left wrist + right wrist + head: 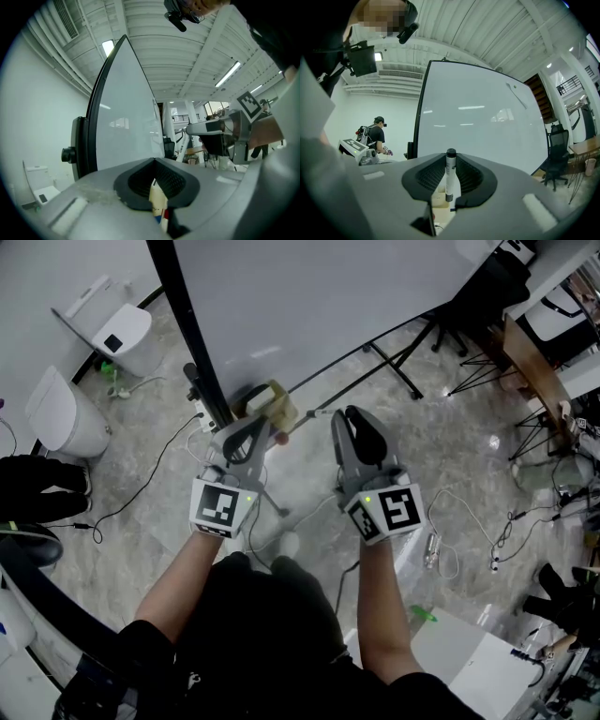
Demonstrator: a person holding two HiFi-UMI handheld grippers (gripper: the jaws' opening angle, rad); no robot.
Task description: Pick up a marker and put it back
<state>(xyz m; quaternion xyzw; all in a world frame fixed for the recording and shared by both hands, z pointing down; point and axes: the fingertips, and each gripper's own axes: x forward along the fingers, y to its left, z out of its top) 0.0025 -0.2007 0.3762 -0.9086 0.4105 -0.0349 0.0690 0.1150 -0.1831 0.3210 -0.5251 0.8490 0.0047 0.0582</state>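
My right gripper (345, 420) (449, 186) is shut on a white marker (450, 171) with a black cap, which stands upright between the pads. In the head view the marker (313, 416) points left toward a beige cardboard box (273, 401). My left gripper (253, 426) (157, 182) is shut on that box (158, 202), whose cream side shows blue and red print. The box also shows below the marker (439, 199). Both grippers are held side by side just in front of the lower edge of a large whiteboard (309, 296) (480, 122).
The whiteboard's black frame (192, 343) and stand legs (403, 362) stand on the marble floor, with cables (159, 465) trailing across it. White bins (66, 413) are at the left, chairs and desks (534, 352) at the right. A person (375, 136) stands far off.
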